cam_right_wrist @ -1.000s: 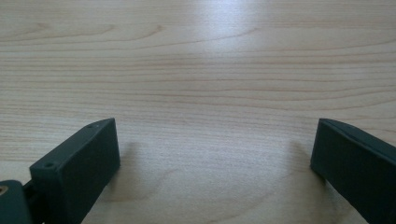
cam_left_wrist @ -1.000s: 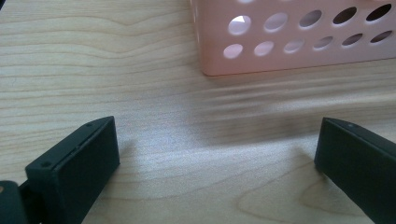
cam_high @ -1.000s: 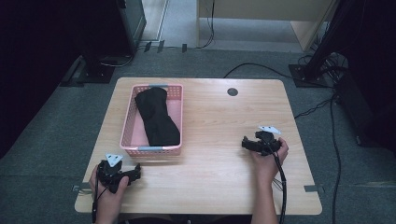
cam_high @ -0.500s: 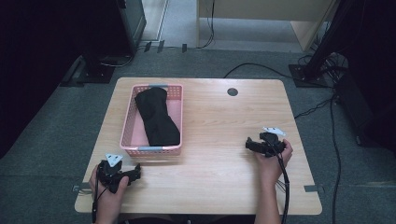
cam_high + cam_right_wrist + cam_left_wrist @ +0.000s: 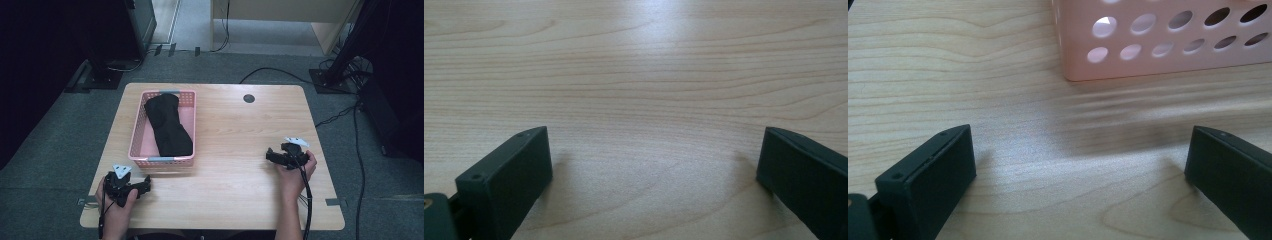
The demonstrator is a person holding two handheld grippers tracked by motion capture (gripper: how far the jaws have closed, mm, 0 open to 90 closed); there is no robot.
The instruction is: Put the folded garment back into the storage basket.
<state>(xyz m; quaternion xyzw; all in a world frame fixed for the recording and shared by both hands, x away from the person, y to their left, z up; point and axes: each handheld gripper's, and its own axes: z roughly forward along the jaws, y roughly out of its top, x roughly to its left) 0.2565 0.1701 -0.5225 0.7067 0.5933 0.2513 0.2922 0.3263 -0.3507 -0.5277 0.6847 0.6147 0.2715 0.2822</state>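
Cloth, black and bundled, is seen lying inside the pink basket, just ahead of the left tool; the putting-away is judged done. Both tools are held with jaws spread and empty (resting low on the bench), the right tool well apart from the basket. Little is judged left.

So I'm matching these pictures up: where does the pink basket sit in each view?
High view: pink basket left of centre on the table, black cloth inside.
Left gripper view: its holed wall at top right.
Right gripper view: bare wood between the jaws.
Shared landmark: the table's wood grain.
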